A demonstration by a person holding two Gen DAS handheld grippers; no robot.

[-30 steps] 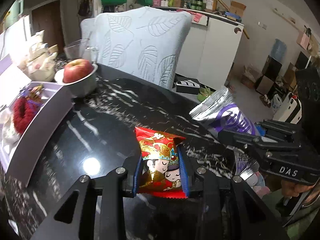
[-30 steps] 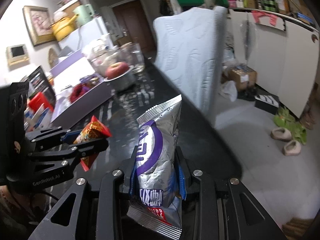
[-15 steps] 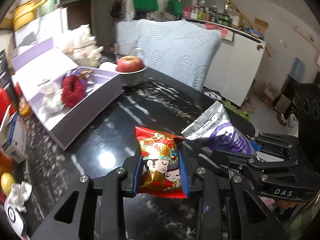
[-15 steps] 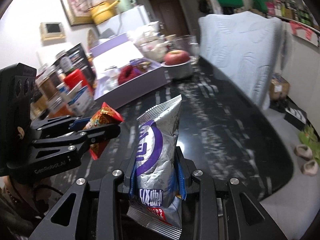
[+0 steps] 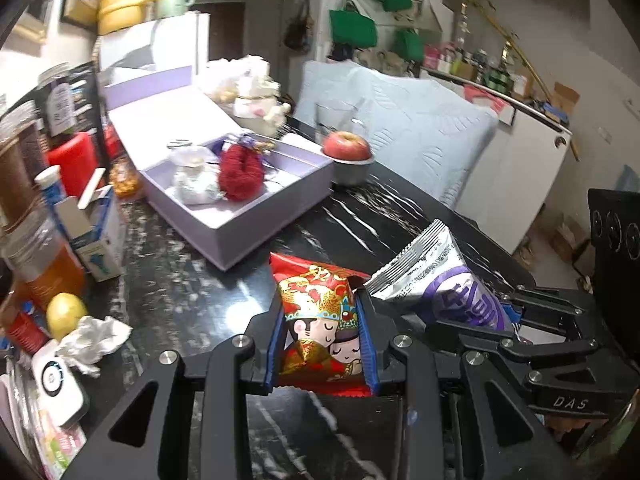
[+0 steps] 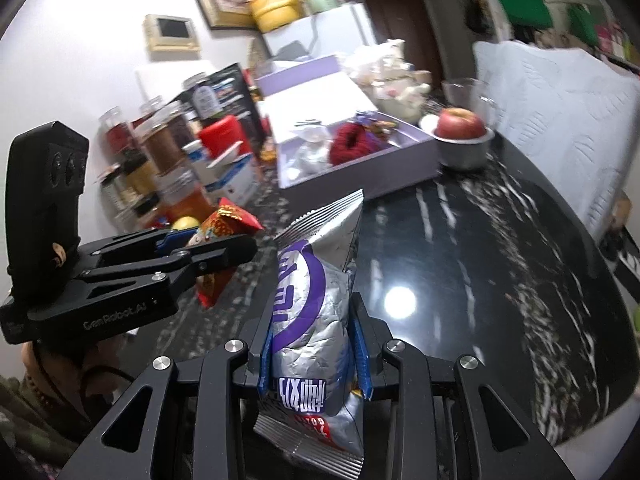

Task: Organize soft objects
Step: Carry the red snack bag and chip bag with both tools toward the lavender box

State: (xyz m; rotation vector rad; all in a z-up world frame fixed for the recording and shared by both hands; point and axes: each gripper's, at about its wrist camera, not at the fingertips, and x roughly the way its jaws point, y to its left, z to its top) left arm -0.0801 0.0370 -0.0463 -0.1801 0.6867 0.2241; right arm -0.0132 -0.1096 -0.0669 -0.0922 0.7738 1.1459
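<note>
The left tool [image 5: 322, 338] is clamped on a red foil snack packet printed with cartoon figures [image 5: 320, 320]; the right tool [image 6: 314, 354] pinches a crinkled silver-and-purple foil snack bag [image 6: 310, 308]; both packets hang side by side above the black marbled counter [image 6: 480, 280], near an open lilac cardboard box [image 5: 256, 216].

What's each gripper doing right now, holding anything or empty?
Left gripper: closed on the red snack packet.
Right gripper: closed on the silver and purple snack bag.
</note>
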